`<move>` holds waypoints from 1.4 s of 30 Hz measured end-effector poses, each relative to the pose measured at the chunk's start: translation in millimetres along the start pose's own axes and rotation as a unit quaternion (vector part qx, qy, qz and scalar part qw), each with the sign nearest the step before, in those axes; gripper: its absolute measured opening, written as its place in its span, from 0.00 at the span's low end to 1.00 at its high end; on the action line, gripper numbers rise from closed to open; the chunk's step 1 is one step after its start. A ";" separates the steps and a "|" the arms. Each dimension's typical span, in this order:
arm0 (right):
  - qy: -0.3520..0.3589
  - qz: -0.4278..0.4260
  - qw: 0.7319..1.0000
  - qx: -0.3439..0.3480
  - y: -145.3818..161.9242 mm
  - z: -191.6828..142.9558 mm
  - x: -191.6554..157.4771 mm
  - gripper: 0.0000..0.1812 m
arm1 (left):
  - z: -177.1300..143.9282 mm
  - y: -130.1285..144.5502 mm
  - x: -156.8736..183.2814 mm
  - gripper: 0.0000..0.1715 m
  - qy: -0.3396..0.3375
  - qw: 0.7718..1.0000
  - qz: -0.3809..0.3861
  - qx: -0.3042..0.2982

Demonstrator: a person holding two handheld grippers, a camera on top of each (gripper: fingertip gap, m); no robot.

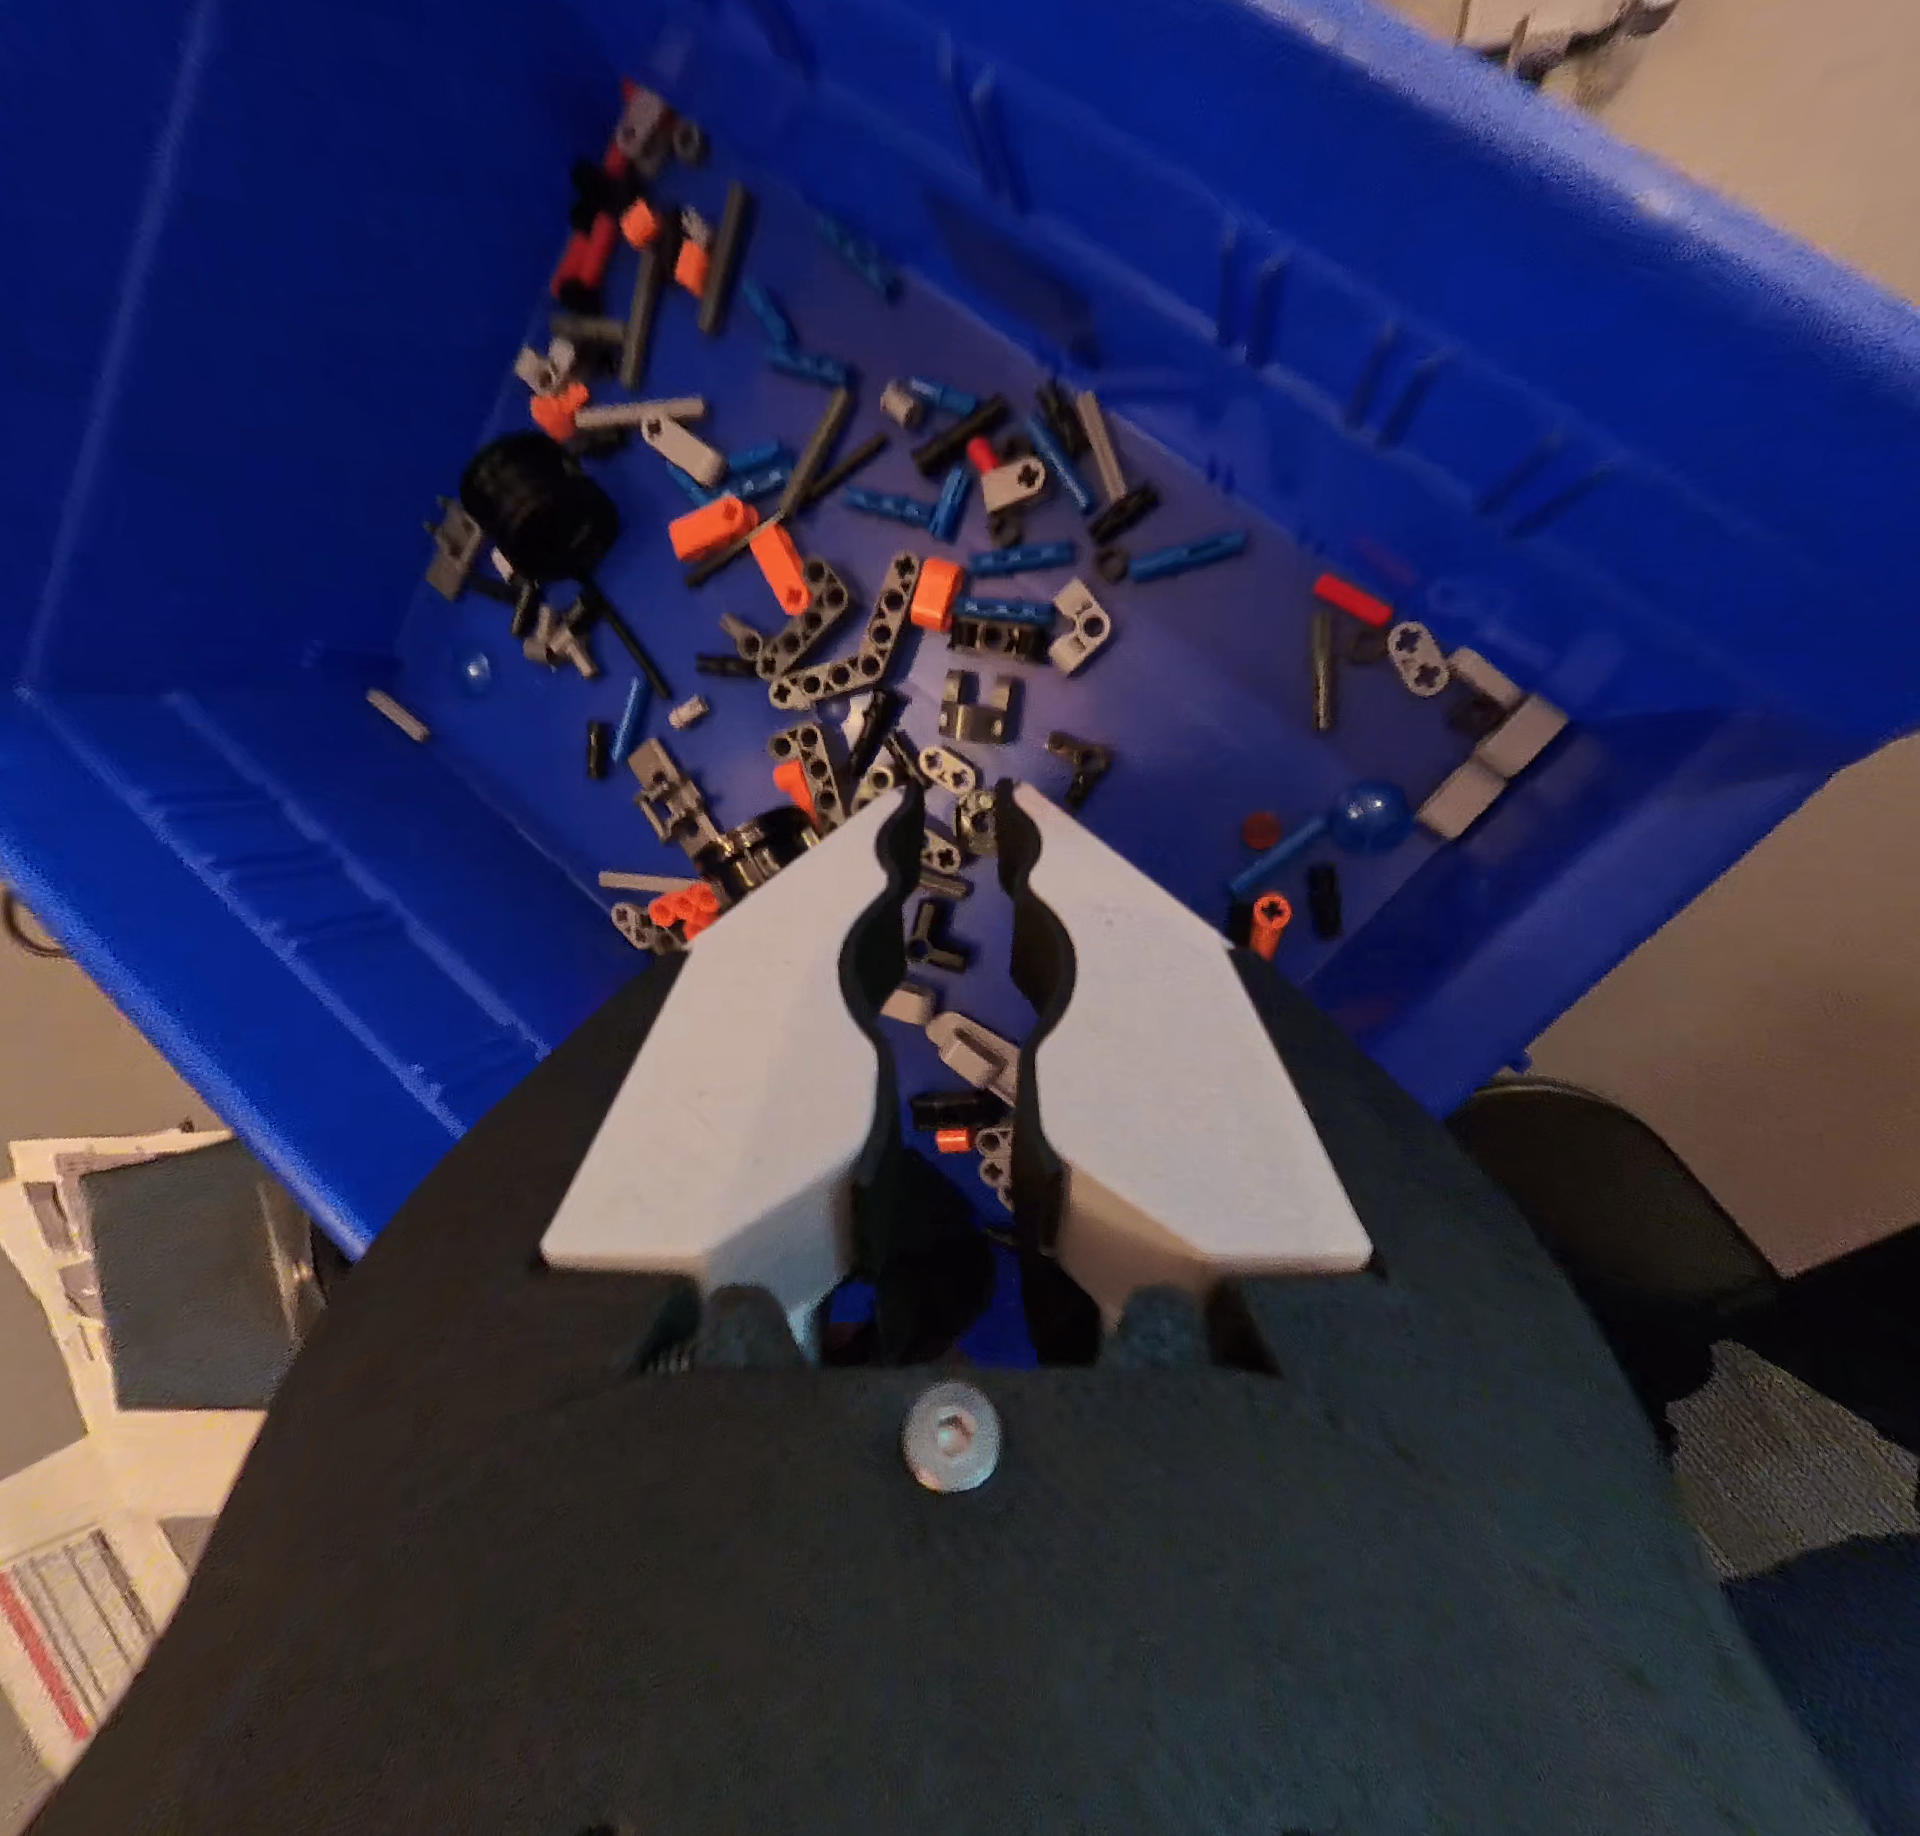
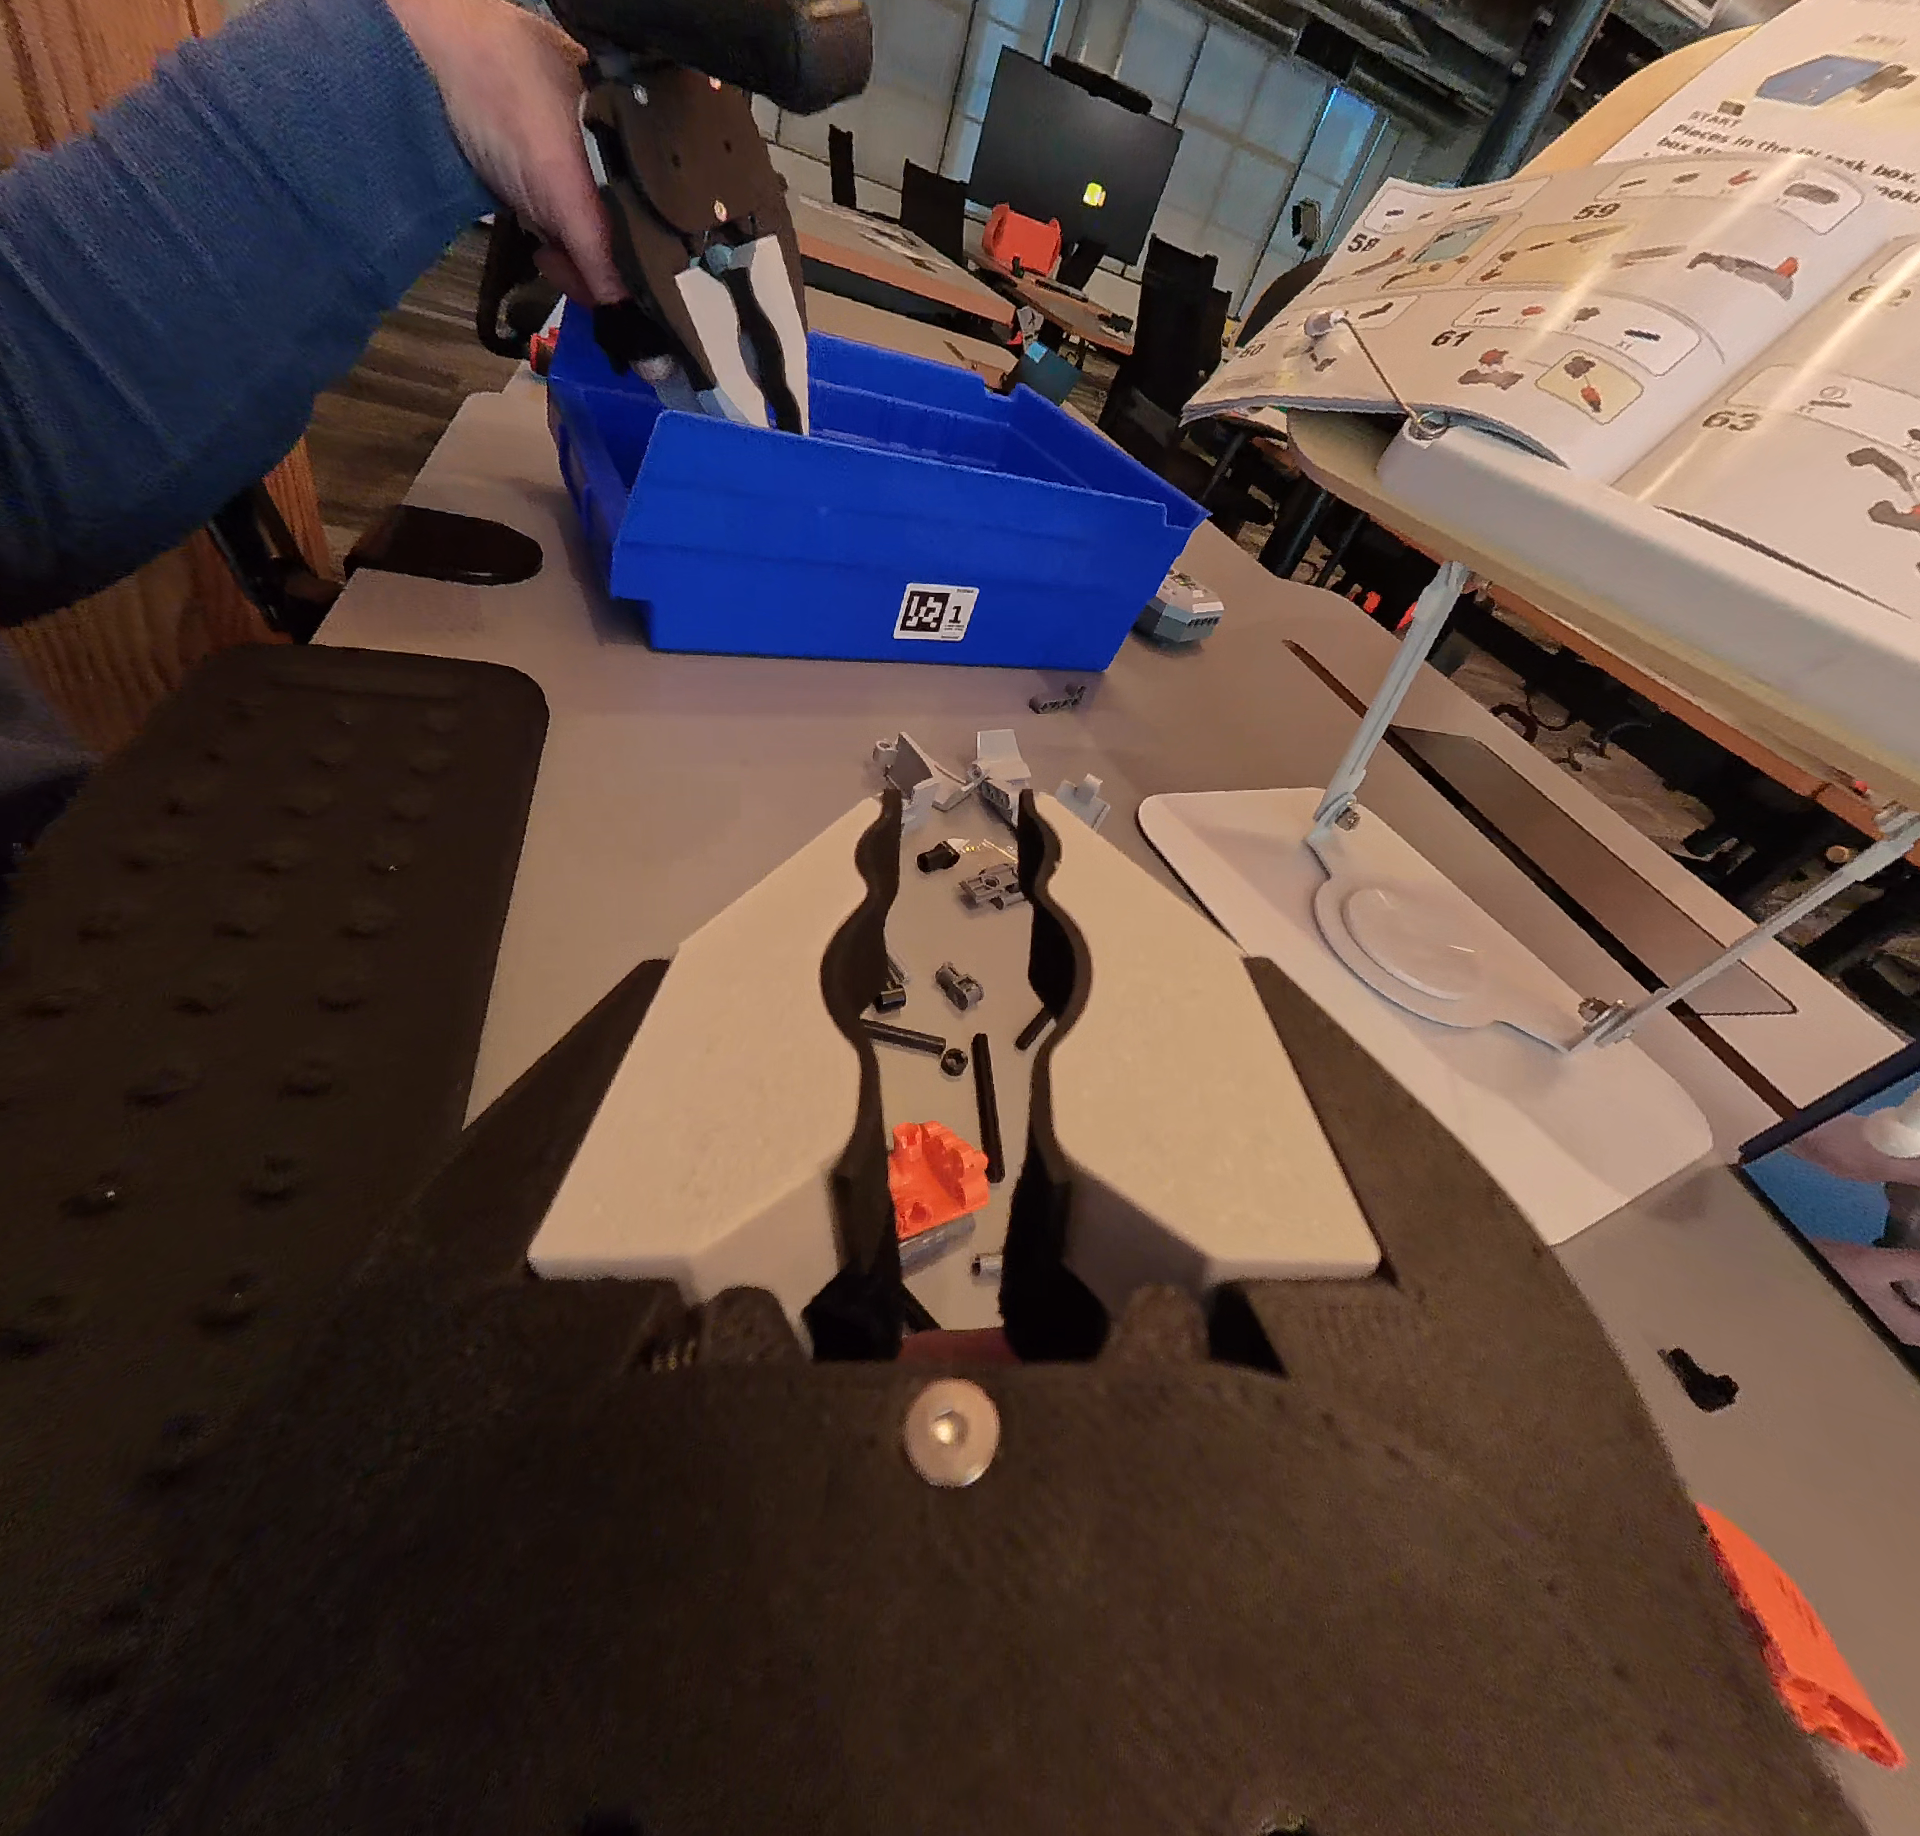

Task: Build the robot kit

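My left gripper (image 1: 958,804) hangs inside a blue bin (image 1: 312,228), its jaws a narrow gap apart and empty. Its tips are just above several loose building-toy pieces: grey beams (image 1: 831,669), orange connectors (image 1: 712,529), blue pins and a black tyre (image 1: 535,503). The right wrist view shows the same left gripper (image 2: 774,415), held by a hand in a blue sleeve, dipping into the bin (image 2: 883,539). My right gripper (image 2: 958,810) is open and empty, low over the grey table. An orange piece (image 2: 930,1178), black pins (image 2: 985,1100) and small grey parts (image 2: 992,773) lie between and beyond its fingers.
An open instruction booklet (image 2: 1662,311) rests on a white stand whose base (image 2: 1351,934) sits right of my right gripper. A black studded mat (image 2: 260,903) lies at the left. An orange part (image 2: 1787,1661) lies at the lower right. A grey part (image 2: 1179,607) sits beside the bin. Across from one pair of fingers to the other is roughly 35 cm.
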State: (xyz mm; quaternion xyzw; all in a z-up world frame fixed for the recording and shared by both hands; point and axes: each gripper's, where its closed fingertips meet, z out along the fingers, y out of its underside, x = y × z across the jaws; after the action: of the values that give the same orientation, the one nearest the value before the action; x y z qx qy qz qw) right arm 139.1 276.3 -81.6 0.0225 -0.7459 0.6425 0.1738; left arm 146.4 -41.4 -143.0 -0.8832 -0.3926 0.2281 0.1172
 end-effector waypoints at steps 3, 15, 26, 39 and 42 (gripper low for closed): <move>-0.001 0.000 1.000 0.008 -1.6 0.3 0.0 0.12 | 6.5 13.7 8.0 0.07 0.016 0.999 -0.002 -0.032; 0.016 0.003 1.000 0.018 -1.4 -4.4 9.3 0.13 | 18.2 20.6 28.8 0.07 0.009 0.999 0.004 -0.045; 0.028 0.000 1.000 0.010 2.5 -1.7 14.0 0.14 | 8.8 -11.5 43.5 0.11 0.031 0.998 0.006 0.054; 0.020 0.004 1.000 0.018 -0.9 -2.4 10.0 0.15 | 4.7 -20.7 74.5 0.27 0.167 0.984 0.053 0.039; 0.020 0.012 0.999 0.023 -2.0 -4.7 11.1 0.15 | 8.7 -15.3 77.4 0.26 0.215 0.974 0.065 0.007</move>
State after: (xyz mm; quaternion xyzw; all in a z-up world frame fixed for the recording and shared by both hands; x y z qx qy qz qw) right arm 130.3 282.6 -75.9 0.0049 -0.7279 0.6614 0.1807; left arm 177.8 26.8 -168.7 -0.9345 -0.2982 0.0427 0.1895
